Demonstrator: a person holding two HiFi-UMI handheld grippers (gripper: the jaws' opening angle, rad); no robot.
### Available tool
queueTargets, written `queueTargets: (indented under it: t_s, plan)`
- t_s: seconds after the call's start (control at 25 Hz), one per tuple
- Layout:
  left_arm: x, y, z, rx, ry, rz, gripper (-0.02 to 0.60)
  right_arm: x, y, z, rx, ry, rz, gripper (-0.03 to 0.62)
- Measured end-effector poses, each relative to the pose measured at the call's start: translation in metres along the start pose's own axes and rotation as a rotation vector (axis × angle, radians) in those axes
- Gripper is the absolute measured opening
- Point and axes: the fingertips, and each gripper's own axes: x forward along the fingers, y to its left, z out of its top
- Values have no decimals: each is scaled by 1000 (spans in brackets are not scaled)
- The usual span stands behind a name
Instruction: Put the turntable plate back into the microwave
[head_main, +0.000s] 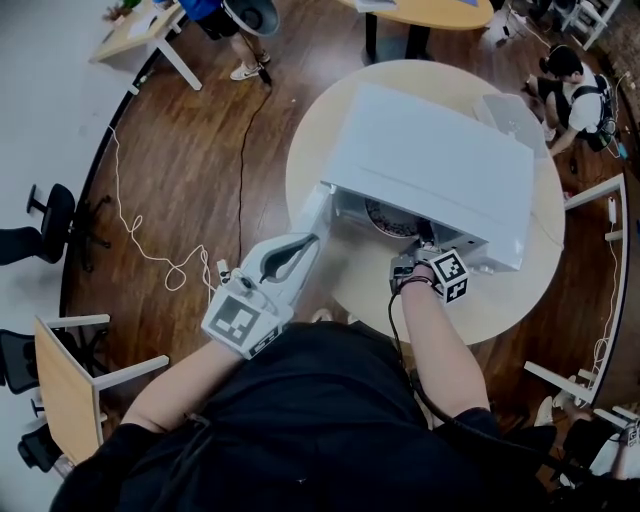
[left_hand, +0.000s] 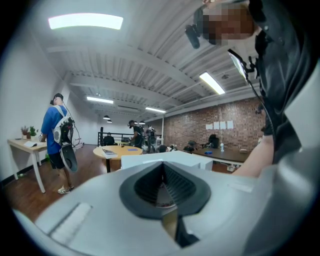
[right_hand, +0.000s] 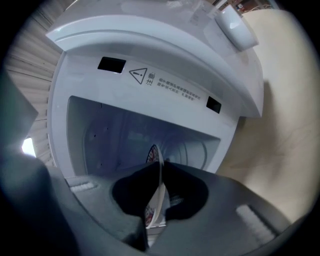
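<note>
The white microwave stands on a round table, its door swung open to the left. My right gripper is at the mouth of the cavity, shut on the turntable plate, which reaches inside. In the right gripper view the plate shows edge-on between the jaws, white with a red pattern, and the cavity is just ahead of my right gripper. My left gripper has its jaws together by the door's free edge. In the left gripper view its jaws look shut, with the microwave top beyond.
The beige round table carries a pale laptop-like thing behind the microwave. A person crouches at the far right, another stands at the left. A cable loops on the wood floor. Desks and chairs stand around.
</note>
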Motion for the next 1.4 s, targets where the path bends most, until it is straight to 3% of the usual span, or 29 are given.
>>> queueTargets:
  t_s: [0.12,0.32,0.48,0.64,1.4]
  plan:
    - [1,-3,1,0,2,-16,5,6,3,2,8,-26,6,29]
    - [7,-12,11,-66,-8,-38,5,17,6,3,24,-51,0,29]
    - [4,-9,5,-51,3,-57,5,25,6,4,32,-70,-10,29]
    - [2,-8,8,-93,5,-48,5,31,4,5,40,-80,-29,29]
    - [1,1,1,-116,26,-51,5,49,-12,12,41,-139,-121,34]
